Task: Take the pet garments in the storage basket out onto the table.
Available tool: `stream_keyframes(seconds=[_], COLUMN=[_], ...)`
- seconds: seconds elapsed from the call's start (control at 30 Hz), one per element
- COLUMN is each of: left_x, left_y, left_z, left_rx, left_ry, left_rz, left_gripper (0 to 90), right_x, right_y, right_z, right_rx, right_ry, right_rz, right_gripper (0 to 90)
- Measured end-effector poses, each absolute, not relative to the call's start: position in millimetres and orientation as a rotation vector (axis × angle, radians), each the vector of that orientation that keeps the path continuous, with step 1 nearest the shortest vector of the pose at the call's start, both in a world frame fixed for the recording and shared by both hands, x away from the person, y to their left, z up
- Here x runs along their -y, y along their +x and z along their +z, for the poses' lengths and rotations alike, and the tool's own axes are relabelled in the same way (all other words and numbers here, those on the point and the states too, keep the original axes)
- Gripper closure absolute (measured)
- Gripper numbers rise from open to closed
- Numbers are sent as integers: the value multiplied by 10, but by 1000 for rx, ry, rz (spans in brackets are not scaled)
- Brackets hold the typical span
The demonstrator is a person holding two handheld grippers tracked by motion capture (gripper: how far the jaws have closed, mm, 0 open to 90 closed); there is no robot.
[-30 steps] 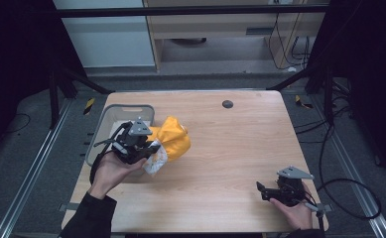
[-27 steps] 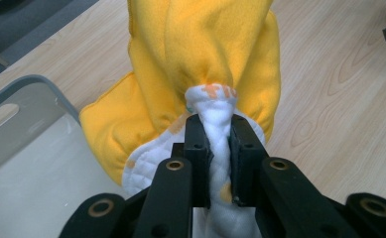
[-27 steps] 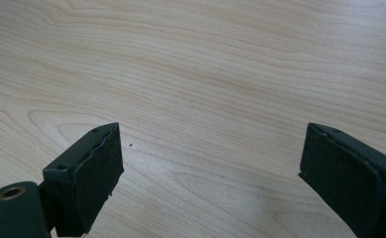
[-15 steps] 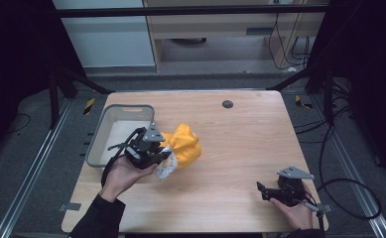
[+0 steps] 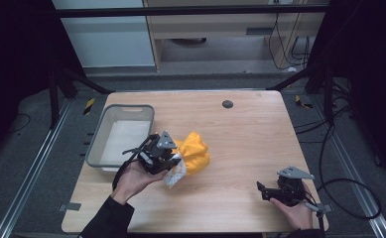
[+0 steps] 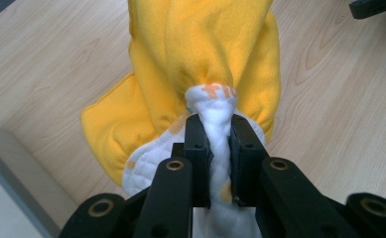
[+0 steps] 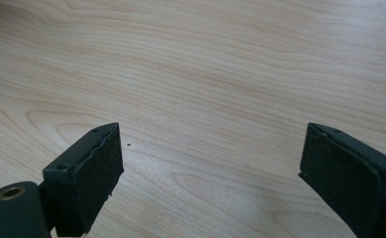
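- Left gripper (image 6: pixel 219 148) — clamped on the white quilted edge of a yellow cloth (image 6: pixel 205 54); cloth bunched on the tabletop (image 5: pixel 240 124), just right of a grey bin (image 5: pixel 97 144).
- Right gripper (image 7: pixel 208 173) — jaws apart, near-right.

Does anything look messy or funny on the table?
A bit. The yellow cloth is scrunched into a lump on the table beside the grey bin, not flat or folded. The left tool pinches its white quilted lining, so that part is bunched up. The right tool is open over bare wood. Nothing looks spilled or broken.
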State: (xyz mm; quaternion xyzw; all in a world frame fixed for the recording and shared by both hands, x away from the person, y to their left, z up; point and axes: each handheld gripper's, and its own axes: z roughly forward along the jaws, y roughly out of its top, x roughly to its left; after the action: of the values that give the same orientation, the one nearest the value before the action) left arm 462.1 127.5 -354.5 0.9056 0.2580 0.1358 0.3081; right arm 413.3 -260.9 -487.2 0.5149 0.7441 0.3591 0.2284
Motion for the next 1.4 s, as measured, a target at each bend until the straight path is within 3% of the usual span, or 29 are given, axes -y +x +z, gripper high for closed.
stream_keyframes(seconds=[1.4], left_x=[-716], left_y=[4658], left_z=[-4251], left_rx=[-557], left_ry=[2491], left_rz=[255], left_gripper=[778], right_x=[2622], right_y=[4124], right_z=[-4870], right_rx=[-2045], right_ry=[1436], right_rz=[987], right_gripper=[95])
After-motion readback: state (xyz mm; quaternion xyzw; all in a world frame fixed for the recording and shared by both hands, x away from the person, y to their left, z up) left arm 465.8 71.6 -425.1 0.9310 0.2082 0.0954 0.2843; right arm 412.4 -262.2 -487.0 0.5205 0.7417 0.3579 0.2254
